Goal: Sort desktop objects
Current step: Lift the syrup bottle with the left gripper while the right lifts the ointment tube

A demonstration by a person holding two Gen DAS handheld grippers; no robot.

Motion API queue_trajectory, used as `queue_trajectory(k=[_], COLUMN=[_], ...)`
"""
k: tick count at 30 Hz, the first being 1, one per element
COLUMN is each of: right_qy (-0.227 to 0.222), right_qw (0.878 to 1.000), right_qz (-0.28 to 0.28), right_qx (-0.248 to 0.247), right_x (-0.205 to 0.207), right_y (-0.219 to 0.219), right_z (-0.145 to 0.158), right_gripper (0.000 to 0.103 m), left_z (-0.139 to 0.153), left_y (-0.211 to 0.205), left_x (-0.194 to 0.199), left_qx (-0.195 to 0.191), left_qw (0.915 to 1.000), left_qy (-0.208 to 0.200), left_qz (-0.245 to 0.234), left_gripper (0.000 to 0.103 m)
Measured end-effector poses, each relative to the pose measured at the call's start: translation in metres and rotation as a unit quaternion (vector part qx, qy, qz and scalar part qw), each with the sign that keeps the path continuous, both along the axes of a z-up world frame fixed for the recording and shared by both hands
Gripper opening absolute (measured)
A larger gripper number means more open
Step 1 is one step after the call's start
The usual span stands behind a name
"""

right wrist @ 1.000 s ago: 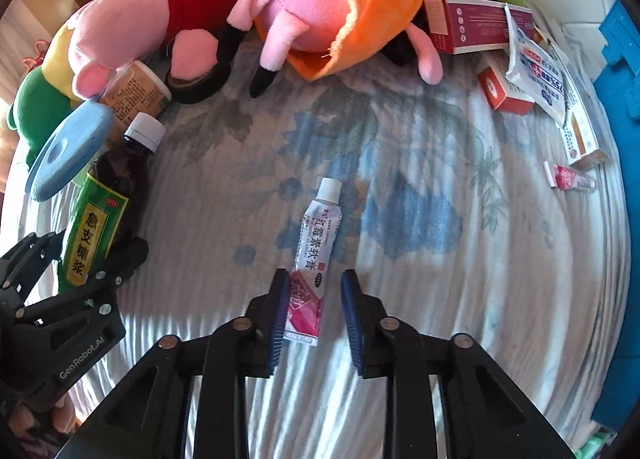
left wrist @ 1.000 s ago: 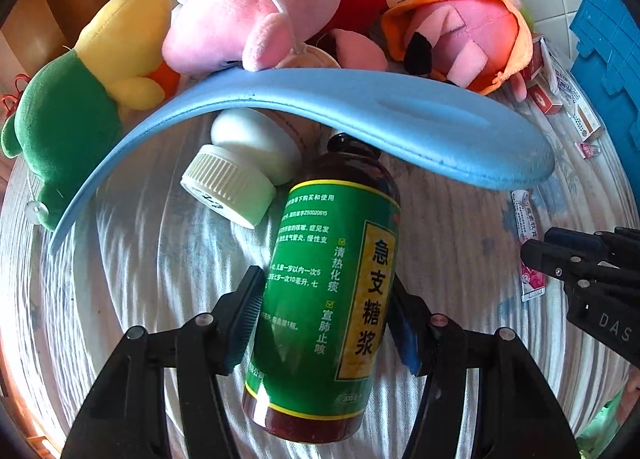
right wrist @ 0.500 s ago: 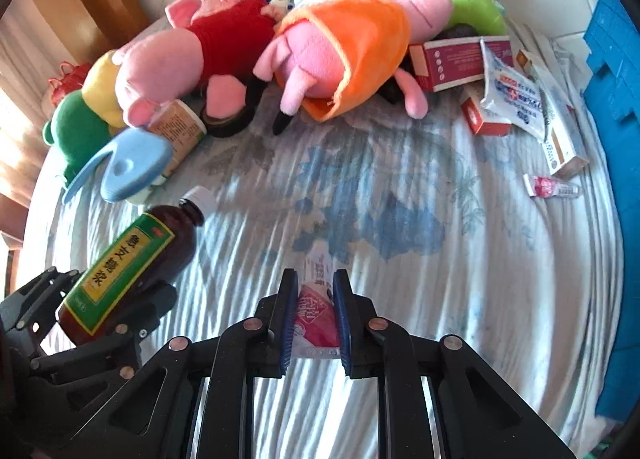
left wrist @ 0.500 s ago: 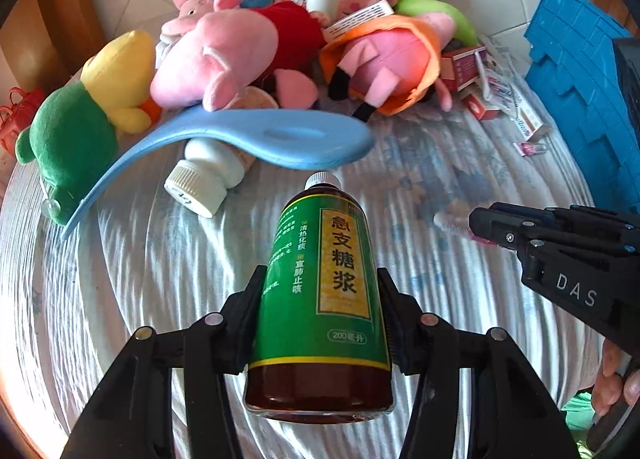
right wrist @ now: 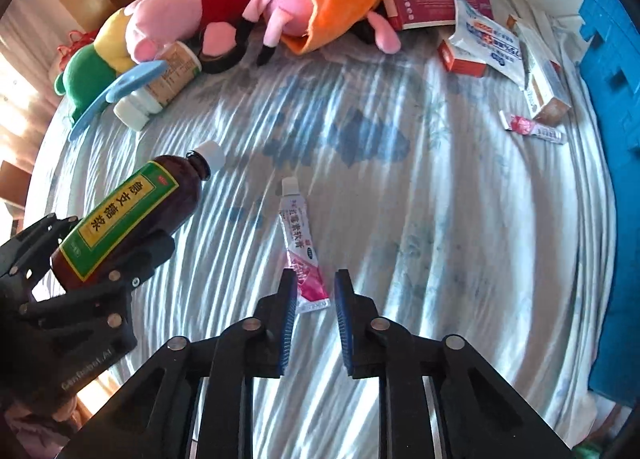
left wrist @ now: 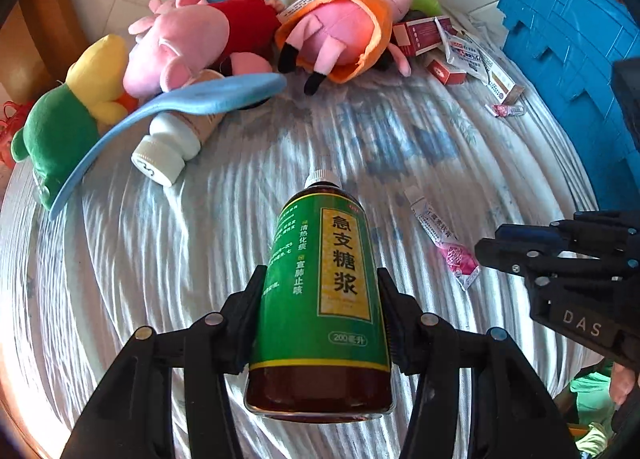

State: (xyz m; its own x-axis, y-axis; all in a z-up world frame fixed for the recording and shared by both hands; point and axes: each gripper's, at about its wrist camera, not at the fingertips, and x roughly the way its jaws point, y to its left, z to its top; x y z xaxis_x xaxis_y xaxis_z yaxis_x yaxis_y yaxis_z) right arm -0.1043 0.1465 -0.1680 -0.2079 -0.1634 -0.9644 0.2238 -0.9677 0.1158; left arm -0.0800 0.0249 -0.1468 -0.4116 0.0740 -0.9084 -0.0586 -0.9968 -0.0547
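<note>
My left gripper [left wrist: 320, 299] is shut on a brown syrup bottle with a green and yellow label [left wrist: 324, 299] and holds it above the striped cloth; the bottle also shows in the right wrist view [right wrist: 128, 215]. My right gripper [right wrist: 314, 299] is open, its jaws on either side of the crimped end of a white and pink ointment tube [right wrist: 300, 243] that lies on the cloth. The tube also shows in the left wrist view [left wrist: 440, 237], in front of the right gripper [left wrist: 492, 251].
Plush toys [left wrist: 200, 43] are piled at the back, over a blue flat piece [left wrist: 180, 107] and a white-capped bottle [left wrist: 168, 151]. Medicine boxes [right wrist: 480, 39] and a small pink tube [right wrist: 532, 129] lie back right. A blue crate [left wrist: 572, 59] stands at the right.
My left gripper has lifted the syrup bottle and drawn it back from under the blue piece. My right gripper closed on the tube, then opened; the tube lies on the cloth.
</note>
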Motion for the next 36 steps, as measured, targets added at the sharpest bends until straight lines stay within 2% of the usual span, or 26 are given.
queue_trajectory(k=[7, 11, 15, 17, 20, 23, 25, 27, 30, 33, 35, 36], right_qy=[-0.013, -0.006, 0.032, 0.065, 0.127, 0.14, 0.12, 0.087, 0.025, -0.011, -0.027, -0.029], right_qw=[0.999, 0.999, 0.998, 0.997, 0.991, 0.99, 0.993, 0.996, 0.999, 0.998, 0.997, 0.997], right_qz=[0.034, 0.048, 0.047, 0.045, 0.034, 0.026, 0.021, 0.028, 0.035, 0.04, 0.046, 0.051], right_qx=[0.013, 0.023, -0.005, -0.018, -0.029, -0.023, -0.012, -0.008, -0.027, -0.042, -0.048, -0.041], right_x=[-0.02, -0.025, -0.016, -0.011, -0.003, -0.009, -0.01, -0.003, 0.016, 0.023, 0.019, 0.018], right_y=[-0.021, -0.026, -0.016, -0.009, 0.008, 0.024, 0.033, 0.037, 0.034, 0.021, 0.01, 0.004], right_z=[-0.029, -0.028, 0.008, 0.037, 0.089, 0.114, 0.107, 0.086, 0.043, 0.014, -0.001, -0.006], right_gripper=[0.024, 0.018, 0.018, 0.004, 0.004, 0.005, 0.008, 0.01, 0.012, 0.013, 0.025, 0.027], left_z=[-0.009, -0.013, 0.027, 0.056, 0.099, 0.12, 0.117, 0.104, 0.063, 0.028, 0.011, 0.005], left_y=[0.01, 0.01, 0.013, 0.017, 0.029, 0.036, 0.035, 0.033, 0.031, 0.025, 0.019, 0.017], left_x=[0.009, 0.011, 0.015, 0.016, 0.018, 0.013, 0.01, 0.013, 0.025, 0.04, 0.048, 0.05], left_qx=[-0.021, -0.017, -0.024, -0.021, -0.026, -0.026, -0.031, -0.035, -0.051, -0.055, -0.056, -0.056], left_qw=[0.9998, 0.9998, 0.9982, 0.9958, 0.9889, 0.9854, 0.9873, 0.9897, 0.9946, 0.9975, 0.9981, 0.9982], left_qy=[0.001, -0.003, 0.053, 0.088, 0.147, 0.168, 0.156, 0.139, 0.09, 0.045, 0.024, 0.017], left_qz=[0.006, 0.013, 0.012, 0.011, 0.001, -0.004, -0.005, -0.006, -0.009, 0.0, 0.006, 0.008], left_gripper=[0.051, 0.05, 0.05, 0.05, 0.051, 0.051, 0.051, 0.051, 0.051, 0.051, 0.051, 0.051])
